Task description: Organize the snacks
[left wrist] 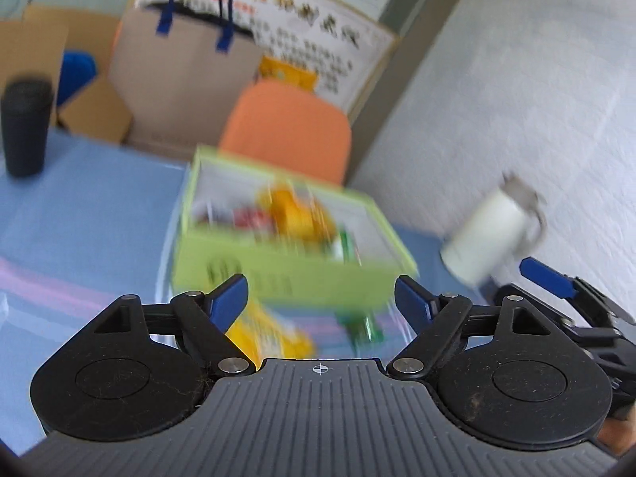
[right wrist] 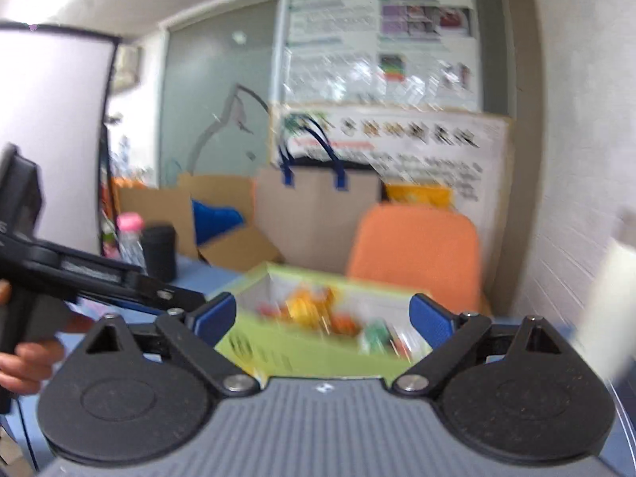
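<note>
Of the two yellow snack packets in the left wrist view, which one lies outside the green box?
The yellow packet near the left gripper lies outside, before the green box; the other is inside.

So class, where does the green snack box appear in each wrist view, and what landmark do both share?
Left wrist: green box sits centre, just beyond the open fingers.
Right wrist: green box sits low centre, between the fingers.
Shared landmark: orange chair behind the box.

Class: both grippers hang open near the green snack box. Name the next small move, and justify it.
Probably lower the left gripper onto the yellow packet lying before the green box. Its jaws are open and empty, and the packet is still outside the box.
</note>
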`<state>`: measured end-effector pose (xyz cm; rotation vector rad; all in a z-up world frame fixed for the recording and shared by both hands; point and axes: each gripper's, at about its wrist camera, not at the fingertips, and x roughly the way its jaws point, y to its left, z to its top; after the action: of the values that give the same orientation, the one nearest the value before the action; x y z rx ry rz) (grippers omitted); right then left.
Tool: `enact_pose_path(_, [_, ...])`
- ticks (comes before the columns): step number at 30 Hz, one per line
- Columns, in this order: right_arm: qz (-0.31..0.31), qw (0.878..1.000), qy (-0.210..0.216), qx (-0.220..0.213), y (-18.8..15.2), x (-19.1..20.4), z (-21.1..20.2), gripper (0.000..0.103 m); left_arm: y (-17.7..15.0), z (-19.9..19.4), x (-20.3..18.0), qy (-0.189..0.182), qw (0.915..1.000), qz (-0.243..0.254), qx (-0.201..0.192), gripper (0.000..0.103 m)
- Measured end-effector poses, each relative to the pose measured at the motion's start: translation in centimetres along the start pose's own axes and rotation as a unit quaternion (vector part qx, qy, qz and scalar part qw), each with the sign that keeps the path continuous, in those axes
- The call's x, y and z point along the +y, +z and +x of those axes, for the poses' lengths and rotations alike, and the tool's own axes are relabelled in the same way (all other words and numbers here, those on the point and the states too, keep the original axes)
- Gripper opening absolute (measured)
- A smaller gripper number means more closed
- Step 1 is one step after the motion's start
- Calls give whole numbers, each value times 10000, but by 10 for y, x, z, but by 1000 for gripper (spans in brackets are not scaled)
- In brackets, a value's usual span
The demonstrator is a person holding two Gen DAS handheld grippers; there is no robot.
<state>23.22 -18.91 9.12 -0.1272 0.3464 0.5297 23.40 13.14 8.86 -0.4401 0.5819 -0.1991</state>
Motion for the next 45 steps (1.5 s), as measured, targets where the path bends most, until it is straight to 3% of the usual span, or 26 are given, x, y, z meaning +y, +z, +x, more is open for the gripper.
enact_pose_path(6, [916, 9914, -411, 839, -90, -23, -47, 93, -78, 15, -22, -490, 9941, -194, 950, 66])
enact_pose_path(9, [929, 9885, -555, 1053, -108, -30, -49, 93, -101, 28, -38, -723, 9875, -320, 1360, 62])
enact_pose_path(12, [696, 9901, -589, 1064, -109, -34, -46, 93, -101, 39, -56, -833, 9846, -355, 1493, 58])
enact_pose_path(16, [360, 9953, -60, 900, -99, -41, -23, 93, -83, 59, -73, -911, 9823, -559, 1539, 59])
enact_pose_path(18, [229, 9942, 79, 1051, -95, -44, -2, 93, -76, 78, -79, -1007, 9785, -635, 1684, 63])
enact_pose_path(21, [-17, 9932, 191, 1145, -95, -45, 20, 93, -69, 109, -86, -815, 9758, -650, 1924, 63])
enact_pose_path(24, [-131, 9913, 367, 1255, -95, -45, 35, 93, -70, 130, -90, -631, 9752, -550, 2048, 58])
enact_pose_path(27, [-222, 9898, 495, 1317, -101, -38, 41, 94, -74, 142, -90, -591, 9729, -534, 2172, 39])
enact_pose_path(32, [-23, 9904, 452, 1306, -103, -25, 30, 94, -79, 142, -84, -755, 9706, -606, 2205, 20])
enact_pose_path(35, [114, 9920, 391, 1199, -98, -18, 17, 91, -80, 132, -93, -624, 9749, -349, 2107, 16])
enact_pose_path(40, [-64, 9958, 129, 901, -81, 2, -7, 92, -72, 104, -98, -958, 9773, -279, 1867, 16])
enact_pose_path(45, [-113, 9962, 334, 800, -73, 33, -9, 91, -66, 69, -82, -850, 9829, -313, 1601, 16])
